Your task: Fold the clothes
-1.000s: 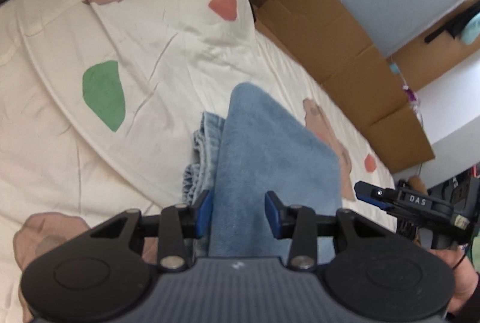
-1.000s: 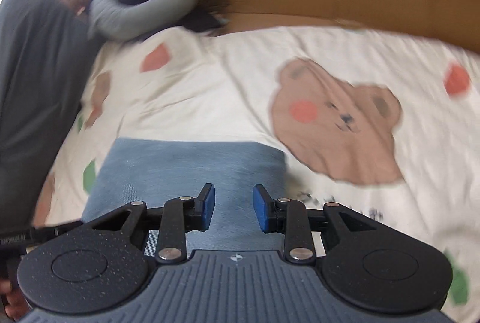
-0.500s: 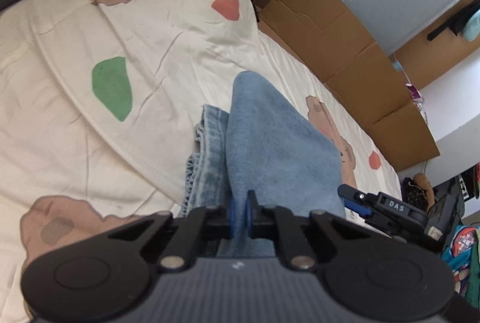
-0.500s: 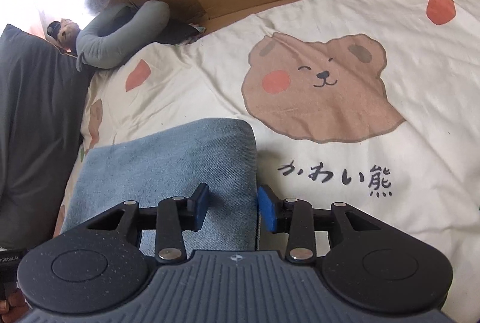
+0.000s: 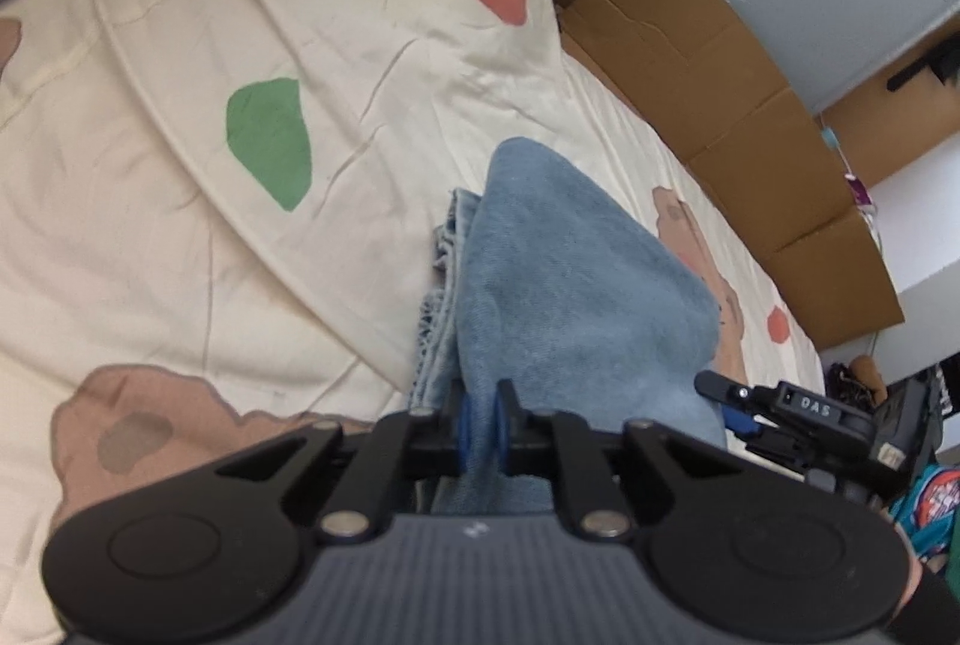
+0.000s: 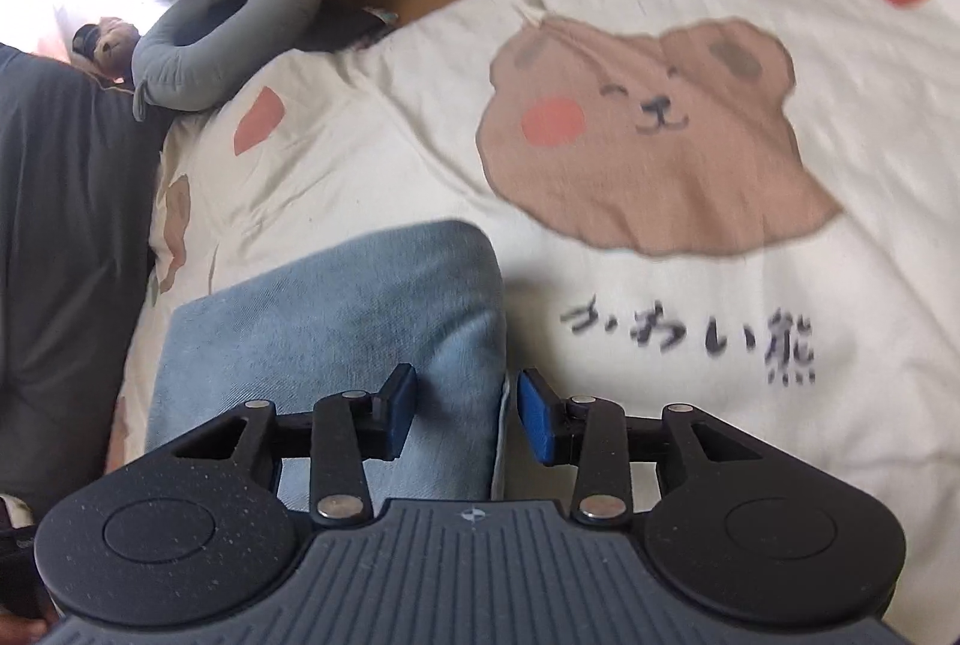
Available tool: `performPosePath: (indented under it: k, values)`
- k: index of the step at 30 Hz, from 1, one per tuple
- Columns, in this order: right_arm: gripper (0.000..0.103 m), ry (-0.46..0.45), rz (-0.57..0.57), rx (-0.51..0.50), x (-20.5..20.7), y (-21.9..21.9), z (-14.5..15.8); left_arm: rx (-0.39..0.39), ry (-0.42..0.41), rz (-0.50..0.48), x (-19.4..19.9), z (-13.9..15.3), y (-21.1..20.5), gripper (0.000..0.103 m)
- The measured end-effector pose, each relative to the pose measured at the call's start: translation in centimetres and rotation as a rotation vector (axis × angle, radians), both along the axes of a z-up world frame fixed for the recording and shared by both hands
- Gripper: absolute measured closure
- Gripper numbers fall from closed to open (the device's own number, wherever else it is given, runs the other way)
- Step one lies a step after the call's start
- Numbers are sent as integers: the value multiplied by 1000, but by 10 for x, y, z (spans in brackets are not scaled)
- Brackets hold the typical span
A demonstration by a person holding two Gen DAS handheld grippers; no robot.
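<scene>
No box or basket here holds anything that can be made out: the flattened cardboard [image 5: 708, 63] along the bed's far edge, upper right of the left wrist view, stands as bare panels.

The folded denim garment [image 5: 558, 285] lies on the bed's cream sheet [image 5: 150, 177], in the lower centre of both views. In the left wrist view it rises as a rounded blue hump with frayed hem layers showing at its left side.

The left gripper [image 5: 480, 423] points steeply down at the near end of the denim garment. Its blue pads stand close together with a fold of the cloth pinched between them, and the jaws are opening slightly.

The right gripper [image 6: 465, 417] also slants downward. Its jaws are spread, straddling the right edge of the denim garment [image 6: 336, 321]; the left pad sits over the cloth, the right pad hangs just beside the edge over the sheet, and neither visibly presses in. In the left wrist view the right gripper [image 5: 738, 405] shows at the lower right, beside the denim.

Around it, the sheet carries a brown bear print [image 6: 648, 135] with dark lettering below it, right of the garment. A grey neck pillow [image 6: 222, 45] lies at the upper left, and dark grey fabric [image 6: 60, 225] fills the left edge.
</scene>
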State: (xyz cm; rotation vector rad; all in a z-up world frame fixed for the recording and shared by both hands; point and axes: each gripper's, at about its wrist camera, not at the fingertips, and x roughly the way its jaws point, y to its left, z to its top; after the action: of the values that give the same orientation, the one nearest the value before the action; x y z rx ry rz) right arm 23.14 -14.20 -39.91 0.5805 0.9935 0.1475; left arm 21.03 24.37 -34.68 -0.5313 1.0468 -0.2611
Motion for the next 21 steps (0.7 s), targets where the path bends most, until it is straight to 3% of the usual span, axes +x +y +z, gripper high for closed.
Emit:
performPosePath:
  k: [3,6,7,9,11,21]
  values:
    - [60,28,33,-2,-11,4,3,13,-16,-12,-4,5,2,83]
    - [60,57,66,1,-23,10,5,21,-17,-8,-11,6,5,64]
    - [60,66,76,-2,-28,12,6,20,-15,-6,-14,4,6,62]
    - [61,88,89,-1,-38,15,8,15,-8,7,-20,2,8,62]
    - [62,117,96,5,-50,17,11,-5,2,79,-25,-3,8,60]
    - [63,260,106,17,-105,24,19,-63,9,90,-37,-15,9,58]
